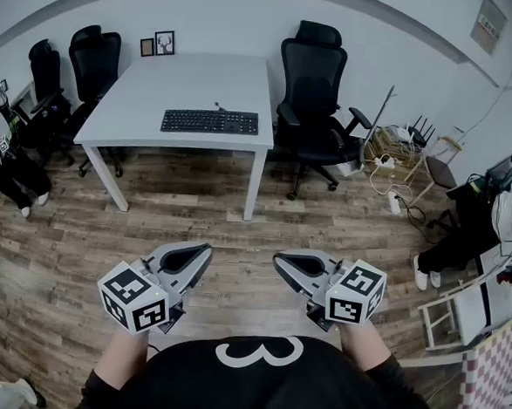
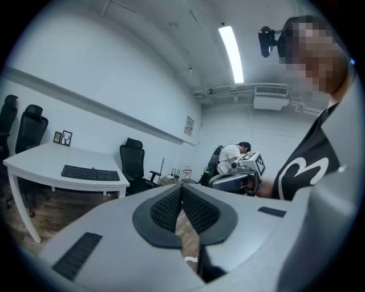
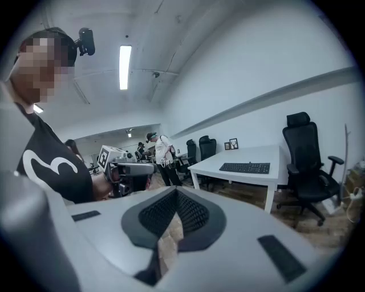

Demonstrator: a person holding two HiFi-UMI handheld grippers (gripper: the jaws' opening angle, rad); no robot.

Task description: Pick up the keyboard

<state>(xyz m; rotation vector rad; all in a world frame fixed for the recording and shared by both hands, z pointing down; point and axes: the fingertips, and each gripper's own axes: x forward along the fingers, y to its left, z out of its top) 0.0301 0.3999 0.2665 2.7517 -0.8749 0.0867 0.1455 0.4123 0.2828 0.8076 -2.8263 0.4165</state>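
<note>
A black keyboard point(image 1: 210, 121) lies near the front edge of a white table point(image 1: 159, 92) across the room; it also shows as the keyboard point(image 2: 89, 173) in the left gripper view and the keyboard point(image 3: 246, 167) in the right gripper view. Both grippers are held close to my body, far from the table. The left gripper point(image 1: 202, 255) is shut with nothing between its pads, and it points toward the right one. The right gripper point(image 1: 280, 263) is also shut and empty. Each sees the other: the right gripper point(image 2: 228, 179), the left gripper point(image 3: 137, 169).
Black office chairs stand around the table, one chair point(image 1: 312, 89) at its right and two chairs point(image 1: 73, 68) at its left. A wooden floor point(image 1: 236, 233) lies between me and the table. Cables and a crate point(image 1: 391, 147) sit at the right; people point(image 1: 491, 216) stand at both sides.
</note>
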